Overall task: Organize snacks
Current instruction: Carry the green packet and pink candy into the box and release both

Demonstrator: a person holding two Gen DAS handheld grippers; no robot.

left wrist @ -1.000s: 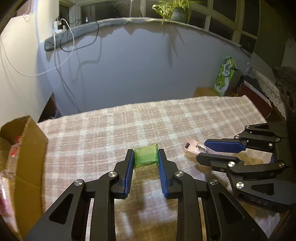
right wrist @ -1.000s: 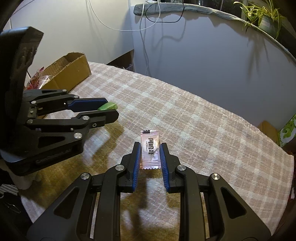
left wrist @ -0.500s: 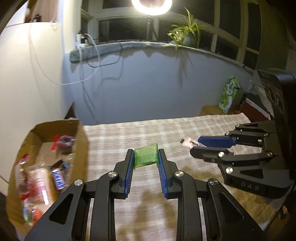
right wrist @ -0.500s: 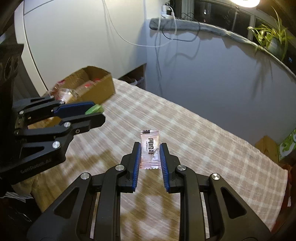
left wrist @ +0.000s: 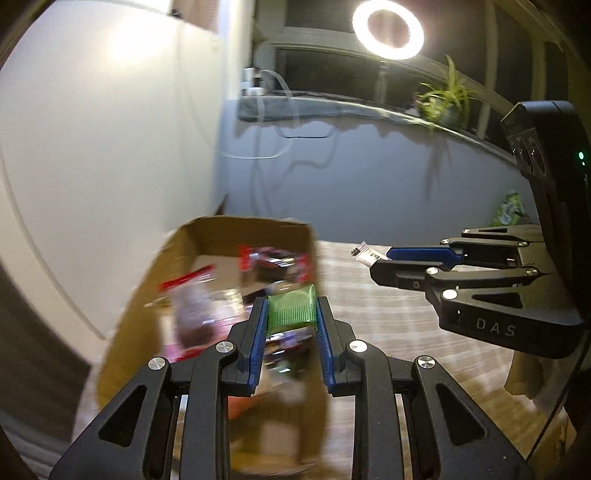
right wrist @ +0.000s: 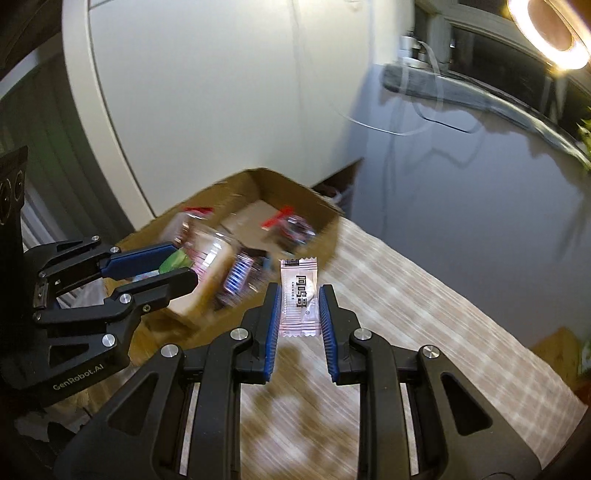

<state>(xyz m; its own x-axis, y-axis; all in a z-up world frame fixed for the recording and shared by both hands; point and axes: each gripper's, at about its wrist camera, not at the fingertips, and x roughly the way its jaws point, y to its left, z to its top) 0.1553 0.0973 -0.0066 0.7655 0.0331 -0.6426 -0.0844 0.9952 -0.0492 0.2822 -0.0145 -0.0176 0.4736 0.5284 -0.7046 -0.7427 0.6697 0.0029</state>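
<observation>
My left gripper (left wrist: 291, 306) is shut on a green snack packet (left wrist: 291, 309) and holds it in the air over the open cardboard box (left wrist: 155, 280), which holds several snack packets. My right gripper (right wrist: 298, 291) is shut on a white sachet with black print (right wrist: 298, 295), held above the checked tablecloth (right wrist: 406, 306) just right of the box (right wrist: 295, 192). The left gripper with its green packet (right wrist: 173, 261) shows at the left of the right wrist view. The right gripper (left wrist: 380, 258) with its sachet (left wrist: 364, 254) shows at the right of the left wrist view.
The box stands at the table's left end beside a white wall (left wrist: 110, 147). A grey wall (left wrist: 369, 177) with a ledge, cables and a potted plant (left wrist: 443, 99) runs behind the table. A ring light (left wrist: 388, 33) shines above.
Both grippers have lifted off the table and swung left toward the box, each still holding its packet. The left one is now over the box.
</observation>
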